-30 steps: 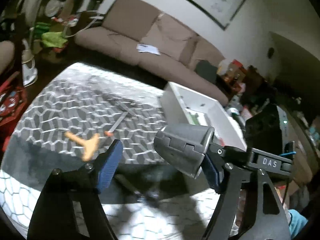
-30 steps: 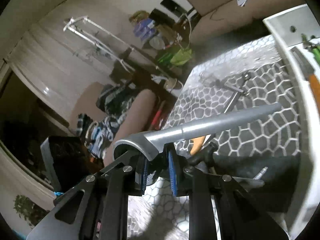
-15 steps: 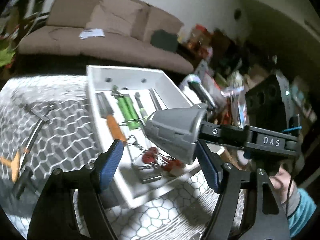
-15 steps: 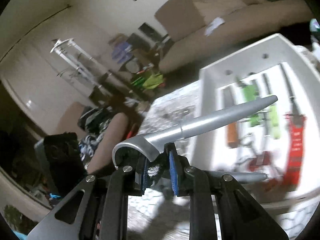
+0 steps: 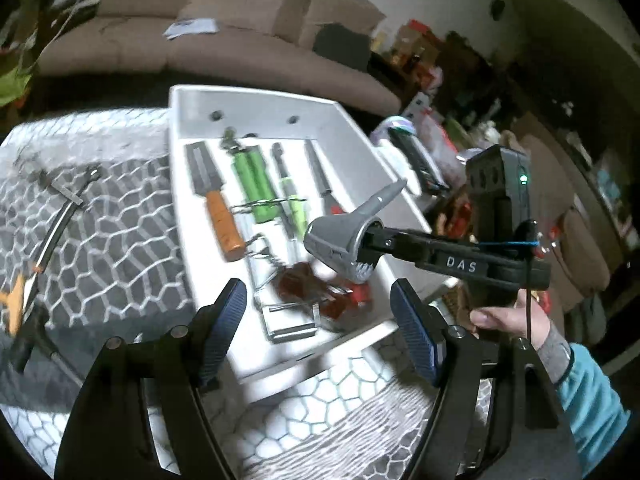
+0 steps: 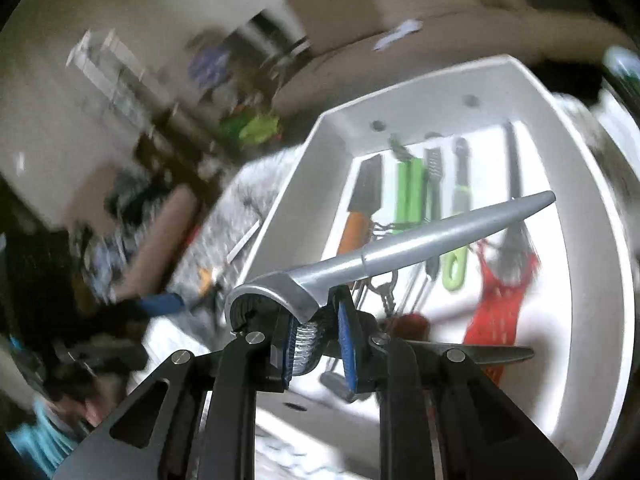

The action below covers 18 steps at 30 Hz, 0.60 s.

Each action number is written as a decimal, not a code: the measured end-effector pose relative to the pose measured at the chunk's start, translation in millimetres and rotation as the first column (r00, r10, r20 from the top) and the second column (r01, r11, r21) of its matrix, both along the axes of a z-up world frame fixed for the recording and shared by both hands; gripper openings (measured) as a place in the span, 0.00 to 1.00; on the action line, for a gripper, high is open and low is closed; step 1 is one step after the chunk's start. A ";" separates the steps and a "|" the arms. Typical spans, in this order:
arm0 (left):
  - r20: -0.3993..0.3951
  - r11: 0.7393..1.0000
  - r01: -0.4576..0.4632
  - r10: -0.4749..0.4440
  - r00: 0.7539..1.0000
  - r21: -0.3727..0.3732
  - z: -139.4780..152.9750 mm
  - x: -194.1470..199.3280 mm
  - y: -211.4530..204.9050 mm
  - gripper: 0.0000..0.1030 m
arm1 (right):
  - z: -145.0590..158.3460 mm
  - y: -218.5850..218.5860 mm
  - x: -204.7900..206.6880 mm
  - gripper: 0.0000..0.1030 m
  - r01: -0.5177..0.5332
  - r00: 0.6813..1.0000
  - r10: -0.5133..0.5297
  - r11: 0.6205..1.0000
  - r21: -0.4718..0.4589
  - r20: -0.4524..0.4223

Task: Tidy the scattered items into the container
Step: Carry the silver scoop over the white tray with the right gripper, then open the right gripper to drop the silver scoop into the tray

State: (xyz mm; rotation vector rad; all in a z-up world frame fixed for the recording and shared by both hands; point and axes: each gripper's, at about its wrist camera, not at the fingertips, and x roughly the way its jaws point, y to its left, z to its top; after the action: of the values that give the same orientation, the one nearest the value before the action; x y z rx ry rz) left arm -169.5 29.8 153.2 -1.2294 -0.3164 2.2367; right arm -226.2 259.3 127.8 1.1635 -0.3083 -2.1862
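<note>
A white tray sits on the patterned table and holds several tools. Among them are an orange-handled scraper, green-handled pliers and red pieces. My right gripper is shut on the ribbed head of a silver long-handled tool. It holds that tool in the air over the tray. In the left wrist view the same silver tool hangs above the tray's near right part, in my right gripper. My left gripper stands open over the tray's near end with nothing between its fingers.
On the grey hexagon-patterned cloth, left of the tray, lie a long metal tool, an orange T-handled tool and a wrench. A person's hand grips the right tool. A sofa stands behind the table, with clutter to its right.
Both grippers have swung from the table's scattered tools over to the tray. The silver tool came along in the shut right gripper and now hangs above the tray. The left gripper stayed open.
</note>
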 end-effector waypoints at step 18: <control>0.131 0.983 -0.177 0.170 0.977 0.047 -38.5 -25.6 -52.9 0.71 | -50.7 -124.0 -18.3 0.15 -0.501 0.855 0.513 0.778 0.380 0.077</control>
State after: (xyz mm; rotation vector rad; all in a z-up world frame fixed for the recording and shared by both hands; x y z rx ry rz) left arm -195.1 -23.1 114.7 -1.3616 -0.5541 2.2808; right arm -244.5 135.4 77.1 1.2392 0.4408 -1.8096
